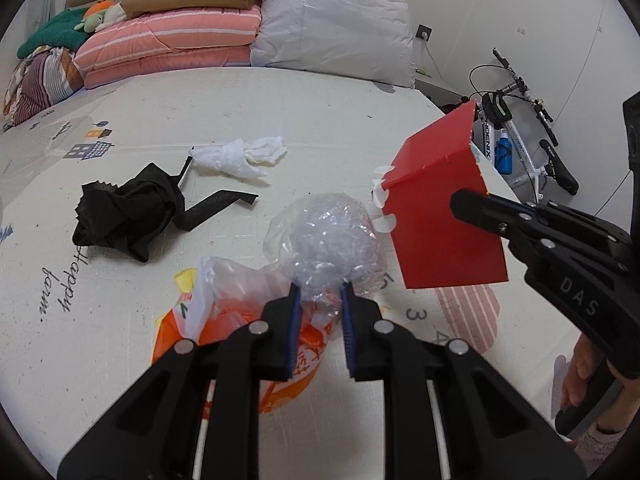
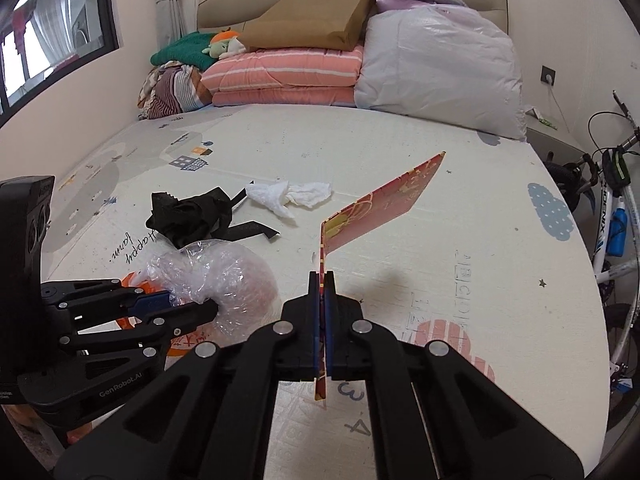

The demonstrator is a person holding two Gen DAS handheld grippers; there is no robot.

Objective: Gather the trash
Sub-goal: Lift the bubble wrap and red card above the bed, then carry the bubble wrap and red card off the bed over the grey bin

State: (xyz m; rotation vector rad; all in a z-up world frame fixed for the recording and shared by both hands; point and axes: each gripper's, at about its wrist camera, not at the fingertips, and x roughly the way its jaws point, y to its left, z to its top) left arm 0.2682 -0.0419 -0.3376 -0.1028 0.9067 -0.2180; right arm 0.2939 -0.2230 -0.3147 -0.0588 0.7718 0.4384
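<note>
We're pinching w/ both grippers rn. Left gripper (image 1: 320, 292) is clamping the neck of a clear crumpled plastic bag (image 1: 328, 236), blue pads (image 1: 295, 320) squeezed onto the plastic w/ a narrow gap between them; the bag's ball is bulging out just past the tips, lifted off the mat. Right under it an orange-and-white plastic bag (image 1: 224, 320) is lying on the play mat (image 1: 280, 112), partly hidden by the left gripper. Right gripper (image 2: 323, 280) is closing fully on a folded red card (image 2: 380, 204), jaws pressed flat on its lower edge, card sticking up and bending away to the right; from the left wrist view it's showing as a red folded sheet (image 1: 440, 216) held in the air w/ the black finger across its face, just right of the clear bag. Can't tell if card and bag are touching. Farther out on the mat, a black crumpled cloth w/ straps (image 1: 128, 212) is lying left, and just beyond it a white crumpled tissue (image 1: 240, 156), the two near each other. At the far end, striped pink quilts (image 2: 280, 76) and a big grey-white bag (image 2: 440, 64) are stacked, brown paper bag (image 2: 312, 20) on top. A white bike (image 2: 612, 220) is standing off to the right of the mat.
</note>
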